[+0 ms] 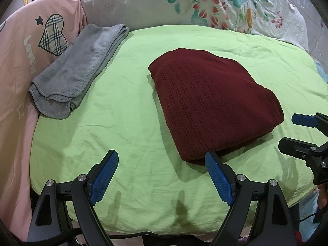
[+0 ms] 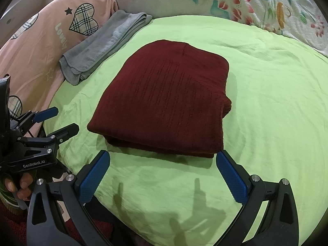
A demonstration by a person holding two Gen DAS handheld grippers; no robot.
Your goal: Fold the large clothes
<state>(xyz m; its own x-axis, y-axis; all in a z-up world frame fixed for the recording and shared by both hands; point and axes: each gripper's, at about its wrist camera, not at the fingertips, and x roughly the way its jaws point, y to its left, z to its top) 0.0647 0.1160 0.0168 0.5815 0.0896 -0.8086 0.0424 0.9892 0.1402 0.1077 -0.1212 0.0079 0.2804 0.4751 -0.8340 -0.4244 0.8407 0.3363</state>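
Observation:
A dark red knit sweater (image 1: 213, 102) lies folded into a thick rectangle on the light green sheet (image 1: 127, 106); it also shows in the right wrist view (image 2: 164, 100). My left gripper (image 1: 162, 160) is open and empty, above the sheet at the sweater's near left corner. My right gripper (image 2: 163, 160) is open and empty, just in front of the sweater's near folded edge. The right gripper also shows in the left wrist view (image 1: 287, 131) at the right edge, and the left gripper in the right wrist view (image 2: 61, 121) at the left edge.
A folded grey towel (image 1: 78, 69) lies at the sheet's far left edge. A pink quilt with plaid hearts (image 1: 26, 47) is bunched on the left. A floral white quilt (image 1: 184, 4) is piled along the back.

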